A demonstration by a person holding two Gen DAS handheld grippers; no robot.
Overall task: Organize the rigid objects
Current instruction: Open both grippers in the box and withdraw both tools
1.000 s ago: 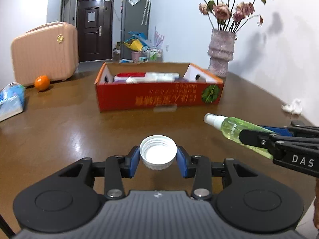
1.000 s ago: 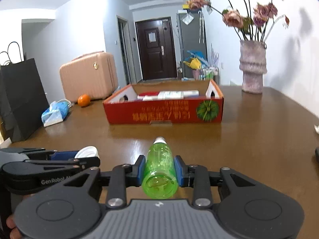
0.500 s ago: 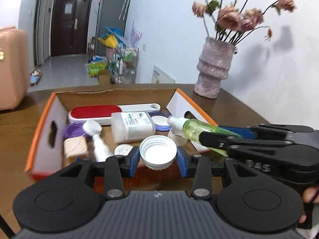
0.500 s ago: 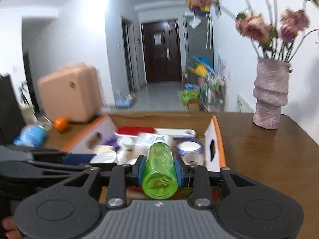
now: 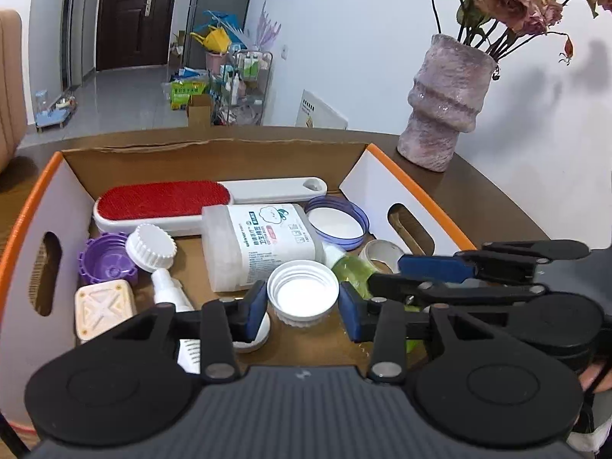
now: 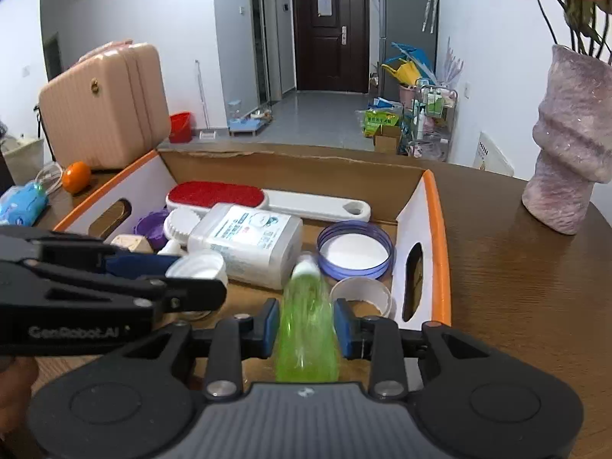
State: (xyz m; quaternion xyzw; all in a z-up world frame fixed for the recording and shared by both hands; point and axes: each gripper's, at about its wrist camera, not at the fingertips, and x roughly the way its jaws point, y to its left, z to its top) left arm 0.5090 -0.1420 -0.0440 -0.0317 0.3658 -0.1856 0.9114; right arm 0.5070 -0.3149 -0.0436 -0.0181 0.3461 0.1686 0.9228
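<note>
The left hand-held gripper (image 5: 302, 302) has its blue pads spread a little wider than the white screw cap (image 5: 303, 295) between them; a sliver of gap shows on each side, so I cannot tell whether it grips the cap. The cap sits open side up over the near middle of the cardboard box (image 5: 397, 187). The right hand-held gripper (image 6: 306, 329) is clenched on one green spray bottle (image 6: 308, 317), nozzle pointing forward and down into the box's near right part.

Inside the box lie one red lint brush (image 5: 164, 201) along the far wall, one white cotton-swab tub (image 5: 260, 244) on its side in the middle, one blue-rimmed lid (image 5: 336, 222) toward the right wall, one white ring (image 6: 361, 292) near the right wall, one purple cap (image 5: 107, 264) and one ribbed white cap (image 5: 151, 246) toward the left, one cream square block (image 5: 104, 306) at the near left, and one small white spray bottle (image 5: 168, 287) beside it.

The box stands on a brown wooden worktop (image 6: 516, 306). One pinkish vase (image 5: 445, 103) of dried flowers stands at the worktop's far right edge; one orange (image 6: 76, 176), one blue tissue pack (image 6: 23, 202) and one pink suitcase (image 6: 103, 107) stand at its left side. Beyond, a grey-tiled hallway leads to a dark door (image 6: 331, 34).
</note>
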